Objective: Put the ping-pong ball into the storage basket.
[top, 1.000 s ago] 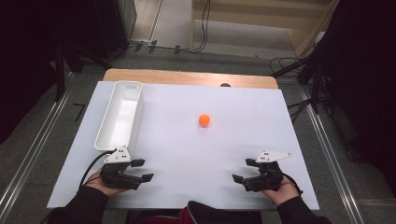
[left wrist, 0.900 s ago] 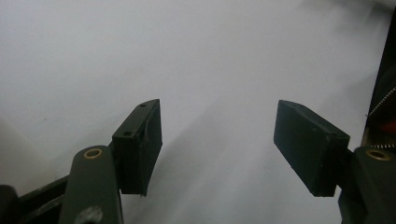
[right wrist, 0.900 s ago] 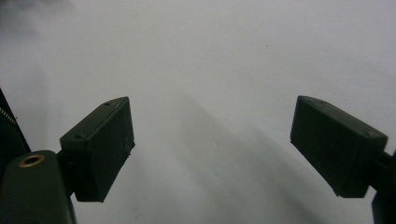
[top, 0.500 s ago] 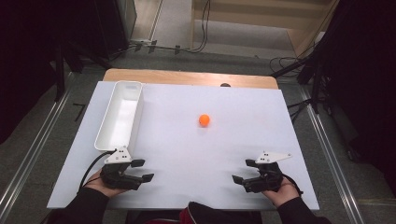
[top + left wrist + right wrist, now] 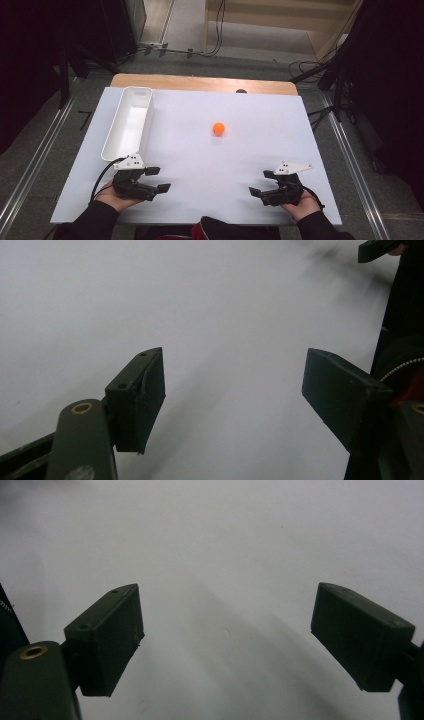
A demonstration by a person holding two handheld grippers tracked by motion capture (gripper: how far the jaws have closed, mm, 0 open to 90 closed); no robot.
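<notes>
Both tongs unmoved | left tongs [image 5: 156, 179] wide open, empty | right tongs [image 5: 260, 183] same

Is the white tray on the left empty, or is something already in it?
Empty. The high view shows the long white plastic tray with a bare white floor; the small orange ball lies on the table outside it.

A white sheet covers most of the table [image 5: 260, 165], whose bare wooden far edge [image 5: 200, 83] holds a dark round spot. Around it lies grey floor, with black cables [image 5: 215, 30] and metal rails [image 5: 30, 165] on both sides
</notes>
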